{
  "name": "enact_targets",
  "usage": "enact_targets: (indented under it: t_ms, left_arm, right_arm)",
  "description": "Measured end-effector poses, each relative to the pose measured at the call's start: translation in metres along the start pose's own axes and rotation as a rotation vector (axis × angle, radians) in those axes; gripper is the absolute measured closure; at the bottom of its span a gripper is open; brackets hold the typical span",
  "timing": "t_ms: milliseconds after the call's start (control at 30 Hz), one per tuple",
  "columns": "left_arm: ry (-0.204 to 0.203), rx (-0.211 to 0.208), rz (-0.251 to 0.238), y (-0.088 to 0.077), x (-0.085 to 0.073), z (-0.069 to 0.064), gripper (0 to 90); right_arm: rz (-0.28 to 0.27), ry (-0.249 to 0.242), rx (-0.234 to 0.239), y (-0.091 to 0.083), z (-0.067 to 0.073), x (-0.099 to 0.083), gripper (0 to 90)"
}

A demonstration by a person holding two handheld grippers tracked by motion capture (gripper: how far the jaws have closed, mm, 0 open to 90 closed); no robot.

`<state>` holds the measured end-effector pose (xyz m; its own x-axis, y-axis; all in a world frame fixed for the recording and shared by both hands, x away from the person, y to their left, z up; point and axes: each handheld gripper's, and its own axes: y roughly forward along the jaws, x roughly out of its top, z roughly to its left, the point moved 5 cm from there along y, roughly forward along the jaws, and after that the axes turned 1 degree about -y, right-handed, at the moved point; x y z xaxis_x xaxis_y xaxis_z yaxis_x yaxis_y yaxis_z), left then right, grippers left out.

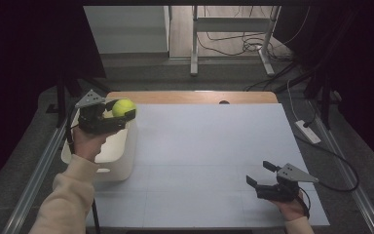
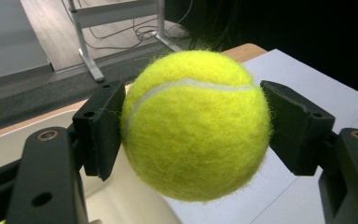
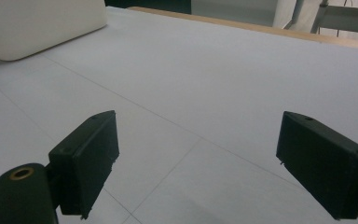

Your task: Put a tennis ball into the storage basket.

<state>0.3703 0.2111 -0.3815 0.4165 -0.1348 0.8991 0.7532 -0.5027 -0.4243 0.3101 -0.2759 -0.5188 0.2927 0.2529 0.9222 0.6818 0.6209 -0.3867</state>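
The left gripper (image 1: 126, 113) has its jaws clenched on the tennis ball (image 1: 122, 107), held over the far edge of the white bin (image 1: 121, 161) at the desk's left side. The right gripper (image 1: 262, 173), jaws released and empty, rests near right, well apart.
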Motion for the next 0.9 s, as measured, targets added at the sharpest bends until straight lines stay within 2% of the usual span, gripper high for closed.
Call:
enact_targets:
  t_ms: [567, 900]
  left_arm:
    - [-0.02, 0.043, 0.028, -0.003, -0.005, 0.017, 27.2]
    - [-0.033, 0.084, 0.061, -0.008, -0.012, 0.033, 27.2]
  right_arm:
    - [0.001, -0.001, 0.002, 0.0, 0.0, 0.0, 12.7]
    - [0.004, -0.004, 0.001, 0.001, 0.0, 0.0, 12.7]
